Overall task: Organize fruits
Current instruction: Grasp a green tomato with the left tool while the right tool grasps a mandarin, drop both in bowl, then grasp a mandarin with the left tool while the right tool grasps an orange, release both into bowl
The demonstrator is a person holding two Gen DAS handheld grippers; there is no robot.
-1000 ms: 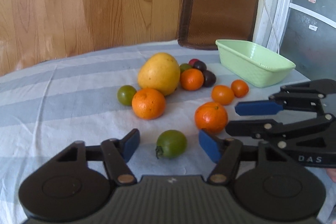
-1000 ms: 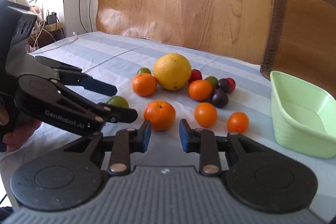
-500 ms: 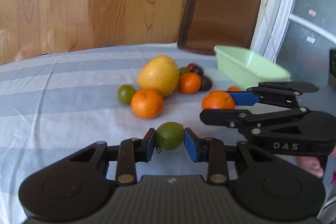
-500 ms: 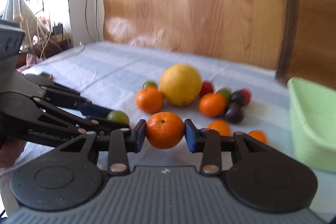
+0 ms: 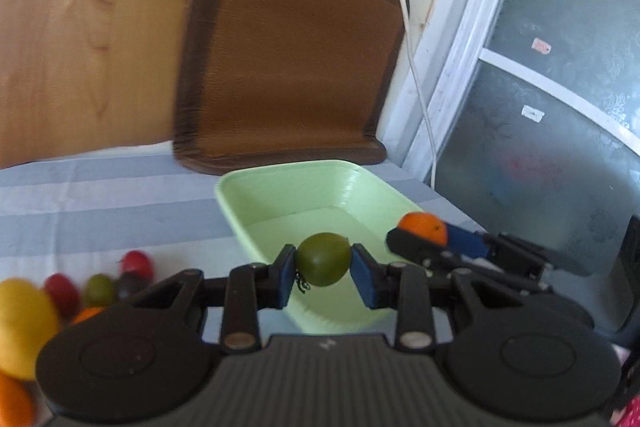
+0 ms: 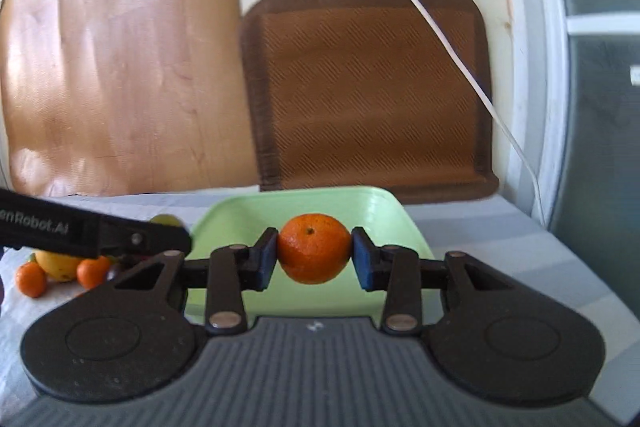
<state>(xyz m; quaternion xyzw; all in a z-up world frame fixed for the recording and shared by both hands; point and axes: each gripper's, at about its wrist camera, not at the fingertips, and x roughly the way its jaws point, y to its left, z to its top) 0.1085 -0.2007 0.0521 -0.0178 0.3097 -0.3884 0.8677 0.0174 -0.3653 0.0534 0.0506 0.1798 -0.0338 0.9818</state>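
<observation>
A brown woven chair back [image 6: 360, 87] stands behind the striped tablecloth [image 5: 100, 199], with a white cable [image 6: 460, 67] hanging across it; the remaining fruit pile [image 5: 60, 291] lies left of the pale green plastic tub [image 5: 320, 187], blurred. The left gripper [image 5: 323, 269] is held level over the tub's near rim, blue pads clamped on a smooth green tomato [image 5: 323, 259]; the right gripper [image 6: 314, 255] is likewise held above the tub [image 6: 304, 203], closed on a dimpled orange mandarin [image 6: 314, 247], nothing between either fruit and the tub's floor.
</observation>
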